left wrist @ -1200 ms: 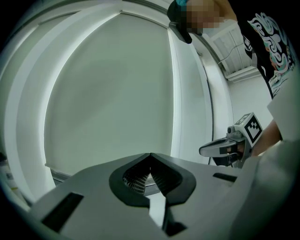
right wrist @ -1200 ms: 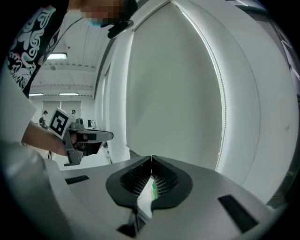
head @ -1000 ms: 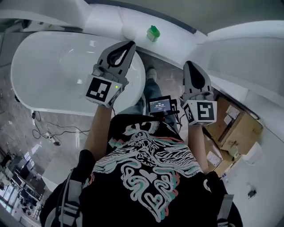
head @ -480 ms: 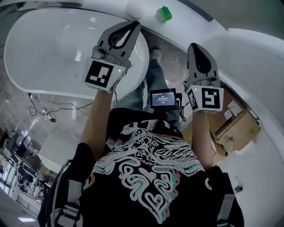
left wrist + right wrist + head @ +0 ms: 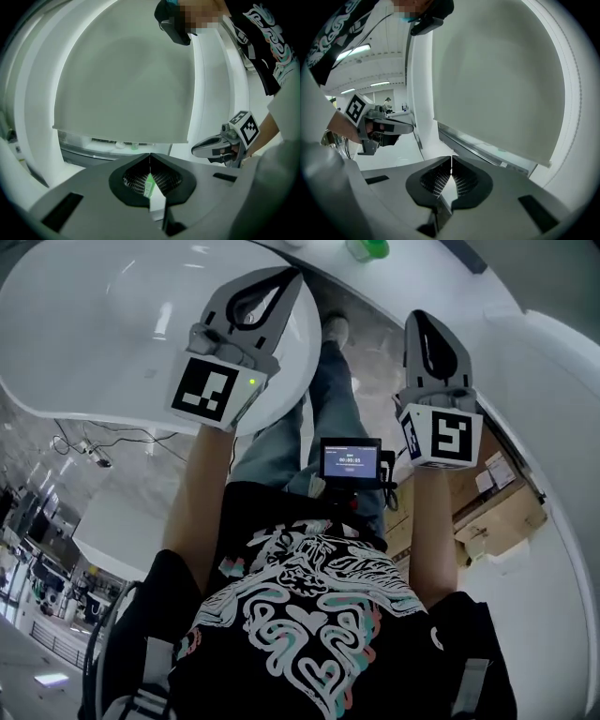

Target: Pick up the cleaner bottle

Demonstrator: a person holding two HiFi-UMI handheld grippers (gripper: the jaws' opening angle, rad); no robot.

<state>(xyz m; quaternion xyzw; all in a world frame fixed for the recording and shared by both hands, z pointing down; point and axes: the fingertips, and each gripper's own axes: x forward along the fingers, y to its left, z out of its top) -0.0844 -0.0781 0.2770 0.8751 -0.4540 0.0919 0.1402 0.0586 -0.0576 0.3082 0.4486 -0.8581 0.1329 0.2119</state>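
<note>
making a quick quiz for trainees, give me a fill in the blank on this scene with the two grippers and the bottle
1. The jaws of the left gripper and the right gripper are both ___, with nothing held.
2. The cleaner bottle has a ___ cap.
3. In the head view, the ___ gripper overlaps the white bathtub.
4. The cardboard boxes lie on the person's ___ side.

Missing words: shut; green; left; right
</note>
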